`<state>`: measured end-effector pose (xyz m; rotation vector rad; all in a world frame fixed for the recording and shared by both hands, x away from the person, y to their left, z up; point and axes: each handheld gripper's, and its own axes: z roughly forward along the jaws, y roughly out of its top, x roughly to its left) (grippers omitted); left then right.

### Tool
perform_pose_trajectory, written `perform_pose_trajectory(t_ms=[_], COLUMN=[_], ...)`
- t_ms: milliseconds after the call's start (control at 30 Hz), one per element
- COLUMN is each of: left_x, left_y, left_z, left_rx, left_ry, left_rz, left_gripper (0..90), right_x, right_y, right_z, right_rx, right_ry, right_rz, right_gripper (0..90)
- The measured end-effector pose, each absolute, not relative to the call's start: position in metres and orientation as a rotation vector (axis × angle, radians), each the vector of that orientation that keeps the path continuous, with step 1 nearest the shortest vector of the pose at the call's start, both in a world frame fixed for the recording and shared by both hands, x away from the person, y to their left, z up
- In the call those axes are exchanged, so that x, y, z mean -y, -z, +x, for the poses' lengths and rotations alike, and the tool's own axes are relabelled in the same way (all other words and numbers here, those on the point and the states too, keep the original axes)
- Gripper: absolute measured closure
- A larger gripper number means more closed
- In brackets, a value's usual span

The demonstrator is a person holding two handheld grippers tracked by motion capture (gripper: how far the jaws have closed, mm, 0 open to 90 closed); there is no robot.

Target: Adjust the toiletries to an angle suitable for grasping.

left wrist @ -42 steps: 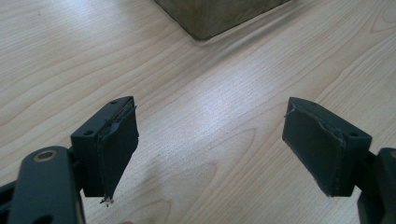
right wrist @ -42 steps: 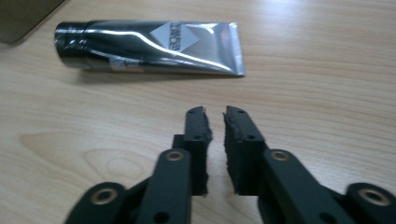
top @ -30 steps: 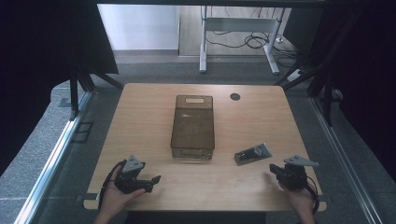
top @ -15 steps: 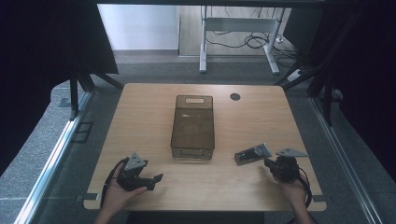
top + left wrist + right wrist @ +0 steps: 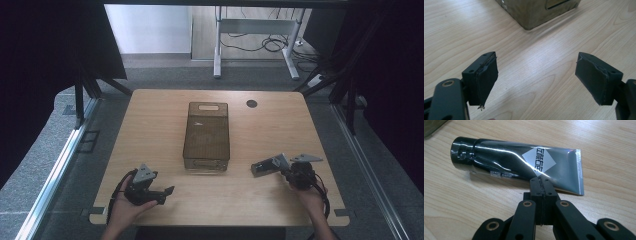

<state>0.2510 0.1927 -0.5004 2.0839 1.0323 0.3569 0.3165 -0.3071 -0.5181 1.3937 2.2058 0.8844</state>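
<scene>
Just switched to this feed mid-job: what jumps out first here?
A brown translucent bin sits mid-table, lid on. Right of it lies a glossy black tube, cap towards the bin, with the right tongs shut, tips at its edge. The left tongs gape open over bare wood near the bin's corner.

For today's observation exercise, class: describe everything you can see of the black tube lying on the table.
The black tube is a glossy squeeze tube, plastic by its look, with a round black cap at one end and a flat crimped seam at the other. A white diamond label with dark characters sits on its body, beside small print. It lies flat on the wooden table, right of the brown box. The right hand-held gripper, jaws together, reaches its lower edge; whether they touch is unclear.
</scene>
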Motion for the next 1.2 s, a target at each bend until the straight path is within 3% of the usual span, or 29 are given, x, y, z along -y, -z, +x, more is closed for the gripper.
perform_pose_trajectory(t_ms=[767, 1200], left_x=[-0.198, -0.199], left_y=[0.497, 0.499], left_z=[0.249, 0.251], left_rx=[-1.042, -1.048], left_ry=[-0.37, -0.368], left_rz=[2.062, 2.065], left_gripper=[18.6, 18.6], right_x=[0.304, 0.301], right_y=[0.521, 0.524], right_z=[0.334, 0.369], right_rx=[-2.197, -2.188], right_ry=[-0.82, -0.788], right_rz=[1.438, 1.467], right_gripper=[89.6, 89.5])
